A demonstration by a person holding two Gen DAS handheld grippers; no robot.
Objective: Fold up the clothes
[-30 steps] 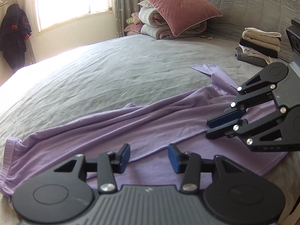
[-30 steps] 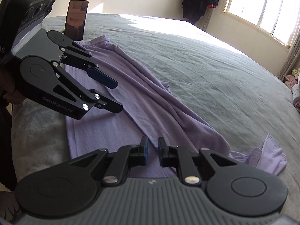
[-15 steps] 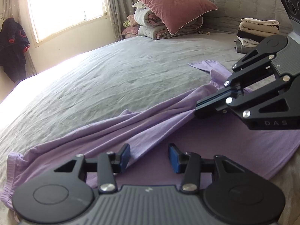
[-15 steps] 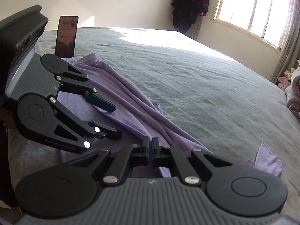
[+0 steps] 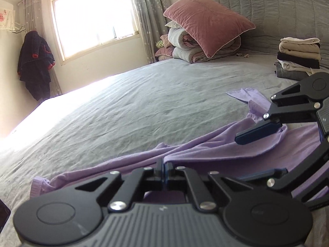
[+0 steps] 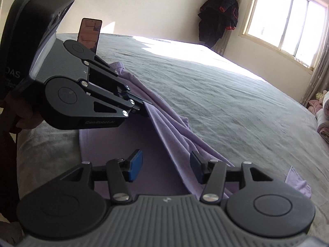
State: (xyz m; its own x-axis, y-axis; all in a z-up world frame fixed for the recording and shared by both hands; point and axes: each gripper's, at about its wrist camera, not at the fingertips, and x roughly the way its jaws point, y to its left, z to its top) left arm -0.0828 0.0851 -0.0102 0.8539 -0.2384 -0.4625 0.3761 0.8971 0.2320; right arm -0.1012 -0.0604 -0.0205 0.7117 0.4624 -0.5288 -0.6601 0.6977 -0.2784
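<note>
While the left wrist camera looks across the grey bed, the left hand-held gripper is clenched on a raised fold of the lilac garment, which lies stretched along the near edge of the bed and trails off to a crumpled end at the far right. To its right, the right hand-held gripper stands with its jaws spread, the upper finger over the cloth and the lower one close to the left tool. Farther back sit a pink pillow on rolled bedding and a stack of folded clothes by the headboard. From the right wrist camera, the right hand-held gripper is released, its blue pads apart on either side of a ridge of the lilac garment that runs between them. Ahead, the left hand-held gripper pinches that same ridge, lifting it off the bed. A phone stands upright behind it.
</note>
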